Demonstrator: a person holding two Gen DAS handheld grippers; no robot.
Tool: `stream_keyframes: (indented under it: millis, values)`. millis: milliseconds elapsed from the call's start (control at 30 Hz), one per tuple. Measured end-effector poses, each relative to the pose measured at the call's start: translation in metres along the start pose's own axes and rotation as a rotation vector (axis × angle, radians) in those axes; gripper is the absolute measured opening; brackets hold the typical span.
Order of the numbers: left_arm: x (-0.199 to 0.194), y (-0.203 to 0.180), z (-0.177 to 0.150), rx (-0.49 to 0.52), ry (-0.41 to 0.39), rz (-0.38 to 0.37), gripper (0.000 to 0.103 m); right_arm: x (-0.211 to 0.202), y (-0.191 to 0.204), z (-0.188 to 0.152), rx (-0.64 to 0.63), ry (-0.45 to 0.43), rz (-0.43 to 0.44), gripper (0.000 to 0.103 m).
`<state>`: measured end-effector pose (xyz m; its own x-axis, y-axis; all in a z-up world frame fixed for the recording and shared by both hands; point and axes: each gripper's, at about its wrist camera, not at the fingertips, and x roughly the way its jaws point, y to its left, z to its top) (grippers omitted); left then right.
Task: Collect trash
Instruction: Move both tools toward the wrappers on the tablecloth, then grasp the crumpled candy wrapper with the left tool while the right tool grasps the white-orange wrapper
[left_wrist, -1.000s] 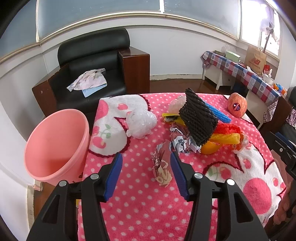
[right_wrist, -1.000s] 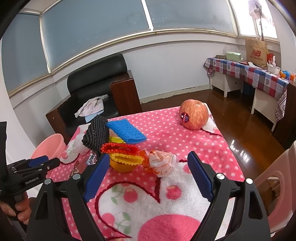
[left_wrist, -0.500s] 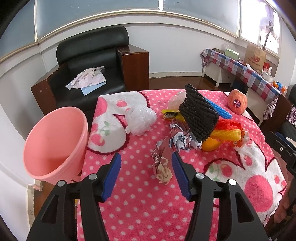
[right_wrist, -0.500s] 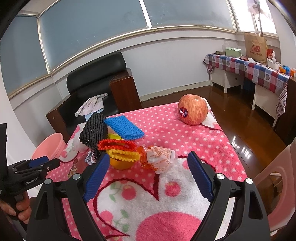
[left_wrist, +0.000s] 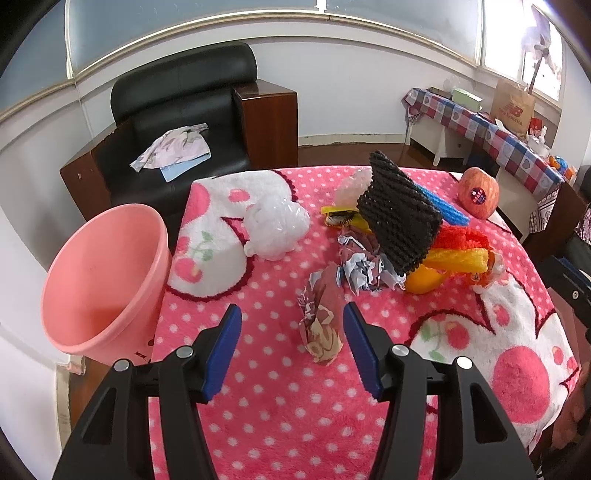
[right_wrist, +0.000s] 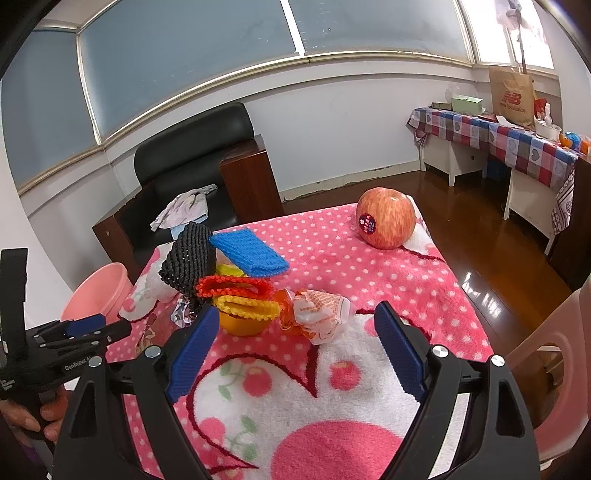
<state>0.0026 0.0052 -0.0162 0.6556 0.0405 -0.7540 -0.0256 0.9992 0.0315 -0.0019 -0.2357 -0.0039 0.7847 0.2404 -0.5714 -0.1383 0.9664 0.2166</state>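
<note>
The counter (left_wrist: 280, 406), draped in a pink polka-dot blanket with white cherry patches, spreads out ahead of both tongs. A black armchair (left_wrist: 177, 122) stands beyond its far edge, with a crumpled cloth (left_wrist: 173, 151) on the seat. A pink bin (left_wrist: 99, 280) stands off the counter's edge, to the left of the left tongs (left_wrist: 291, 325).

The left tongs are spread wide and grip nothing; a twisted brown paper wrapper (left_wrist: 321, 325) lies on the blanket between their blue pads, closer to the right pad, and I cannot tell whether it touches. Just past it sits a crumpled paper ball (left_wrist: 364, 269), and farther ahead to the left a scrunched clear plastic bag (left_wrist: 275, 227).

Ahead and to the right of the left tongs is a heap: a black foam net (left_wrist: 399, 221) leaning over a blue net (right_wrist: 251, 251), with red (right_wrist: 232, 286) and yellow (right_wrist: 245, 306) nets on an orange (right_wrist: 242, 326).

The right tongs (right_wrist: 295, 343) are also wide and hold nothing; a crumpled white-and-orange wrapper (right_wrist: 321, 317) lies just ahead, between their tips. An apple (right_wrist: 386, 218) with a sticker sits well beyond, to the right.
</note>
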Motion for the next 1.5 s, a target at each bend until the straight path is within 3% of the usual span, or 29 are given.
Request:
stream_keyframes:
  millis: [633, 933, 1067, 1367, 1500]
  values:
    - [0.005, 0.005, -0.002, -0.014, 0.009, -0.008, 0.057, 0.003, 0.006, -0.001, -0.017, 0.015, -0.001, 0.086]
    - [0.002, 0.012, -0.011, 0.012, -0.017, -0.103, 0.056, 0.004, -0.003, -0.002, -0.015, 0.023, -0.002, 0.086]
    - [0.002, 0.011, -0.018, 0.029, 0.004, -0.153, 0.056, 0.004, -0.01, -0.004, -0.012, 0.034, 0.008, 0.086]
    - [0.022, 0.005, -0.01, 0.012, 0.058, -0.142, 0.056, 0.018, -0.026, -0.004, 0.022, 0.072, 0.044, 0.082]
    - [0.034, 0.002, -0.008, 0.019, 0.094, -0.124, 0.048, 0.029, -0.031, 0.0, 0.036, 0.09, 0.066, 0.08]
